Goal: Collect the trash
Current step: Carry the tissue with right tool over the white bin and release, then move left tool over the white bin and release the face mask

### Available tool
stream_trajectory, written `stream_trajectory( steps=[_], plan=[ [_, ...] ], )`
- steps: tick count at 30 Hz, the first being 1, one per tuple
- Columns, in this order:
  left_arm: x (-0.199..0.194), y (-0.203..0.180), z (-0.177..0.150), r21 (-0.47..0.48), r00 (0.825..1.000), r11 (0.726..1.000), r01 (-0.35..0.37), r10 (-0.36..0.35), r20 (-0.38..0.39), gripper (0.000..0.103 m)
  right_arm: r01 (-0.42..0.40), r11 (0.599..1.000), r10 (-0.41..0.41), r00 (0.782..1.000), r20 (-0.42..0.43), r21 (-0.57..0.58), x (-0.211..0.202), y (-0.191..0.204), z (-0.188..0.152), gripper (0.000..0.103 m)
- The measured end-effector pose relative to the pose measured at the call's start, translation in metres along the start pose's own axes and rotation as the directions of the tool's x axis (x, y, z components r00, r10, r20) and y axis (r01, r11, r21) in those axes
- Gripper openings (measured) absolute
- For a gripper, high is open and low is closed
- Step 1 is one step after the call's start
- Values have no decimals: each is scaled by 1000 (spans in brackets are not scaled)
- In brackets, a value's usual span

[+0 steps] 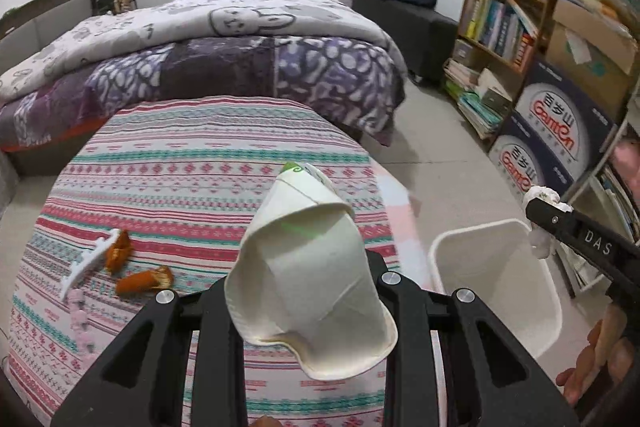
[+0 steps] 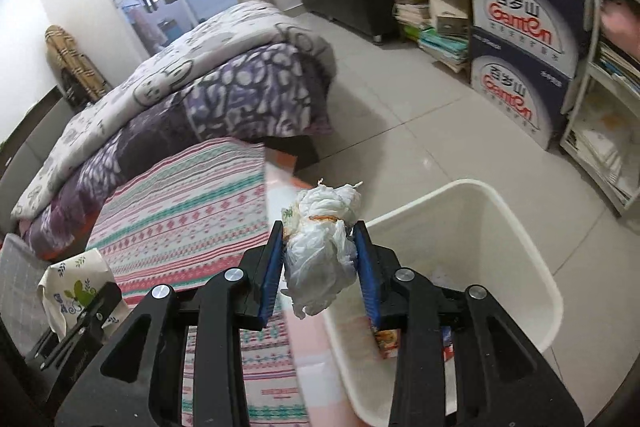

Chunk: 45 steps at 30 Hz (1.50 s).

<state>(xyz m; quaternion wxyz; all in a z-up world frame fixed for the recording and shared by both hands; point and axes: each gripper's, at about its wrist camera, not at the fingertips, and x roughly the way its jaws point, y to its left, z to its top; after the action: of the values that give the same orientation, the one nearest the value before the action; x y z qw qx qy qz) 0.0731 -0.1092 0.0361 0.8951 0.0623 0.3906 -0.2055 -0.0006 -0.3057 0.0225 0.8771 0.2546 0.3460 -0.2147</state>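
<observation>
Left wrist: left gripper [image 1: 308,291] clenched on a crushed paper cup [image 1: 308,267] above the striped cloth [image 1: 192,167]. Orange peels [image 1: 132,267] and a white plastic piece [image 1: 86,259] lie on the cloth; bin [image 1: 496,291] beside it.

Right wrist: right gripper [image 2: 320,259] grasps a wad [image 2: 320,247], apparently tissue and plastic, at the bin's [image 2: 532,267] near rim.

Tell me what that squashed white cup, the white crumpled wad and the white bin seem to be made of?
The squashed white cup looks like matte paper: it holds sharp creases and has a rolled rim. The white crumpled wad looks like thin plastic film, perhaps a bag, glossy and finely wrinkled. The white bin seems moulded plastic, with smooth, slightly shiny walls and a rounded rim.
</observation>
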Motion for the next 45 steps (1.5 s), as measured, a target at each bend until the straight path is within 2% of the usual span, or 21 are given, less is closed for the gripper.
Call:
stream_trajectory(
  steps=[1, 3, 5, 8, 9, 18, 25, 30, 33, 34, 37, 43, 45],
  plan=[
    [2, -5, 0, 5, 1000, 1000, 13, -13, -5, 27, 17, 1000, -17, 1000, 6, 11, -1, -6, 0, 41],
    [3, -13, -1, 13, 999, 999, 37, -37, -16, 27, 42, 999, -43, 999, 22, 28, -5, -14, 1, 56],
    [6, -23, -2, 21, 998, 998, 59, -58, -26, 27, 66, 997, -68, 997, 40, 43, -10, -23, 3, 61],
    [8, -38, -3, 34, 995, 995, 91, -89, -40, 27, 96, 993, -100, 993, 64, 69, -16, -36, 5, 75],
    [10, -43, -3, 39, 994, 994, 104, -102, -45, 27, 105, 991, -110, 991, 72, 79, -18, -41, 6, 76],
    [21, -90, -12, 76, 980, 980, 181, -174, -96, 27, 143, 975, -157, 985, 73, 167, -27, -84, 10, 86],
    [31, -119, -20, 89, 965, 968, 235, -221, -143, 28, 158, 962, -178, 982, 70, 223, -33, -111, 10, 89],
    [36, -136, -25, 81, 945, 954, 289, -271, -182, 30, 158, 955, -178, 982, 58, 253, -33, -125, 10, 89],
    [40, -143, -28, 75, 933, 946, 317, -297, -203, 37, 158, 951, -178, 983, 53, 266, -33, -129, 10, 90],
    [41, -142, -28, 71, 931, 945, 320, -300, -209, 48, 156, 950, -176, 983, 50, 269, -32, -129, 9, 90],
    [44, -139, -29, 54, 926, 944, 326, -307, -218, 63, 150, 951, -168, 985, 45, 269, -31, -127, 9, 90],
    [39, -119, -24, 44, 947, 962, 269, -256, -194, 72, 138, 960, -150, 988, 33, 245, -25, -111, 6, 94],
    [35, -109, -24, 50, 959, 972, 228, -215, -183, 76, 133, 963, -142, 990, 23, 234, -22, -104, 4, 94]
  ],
)
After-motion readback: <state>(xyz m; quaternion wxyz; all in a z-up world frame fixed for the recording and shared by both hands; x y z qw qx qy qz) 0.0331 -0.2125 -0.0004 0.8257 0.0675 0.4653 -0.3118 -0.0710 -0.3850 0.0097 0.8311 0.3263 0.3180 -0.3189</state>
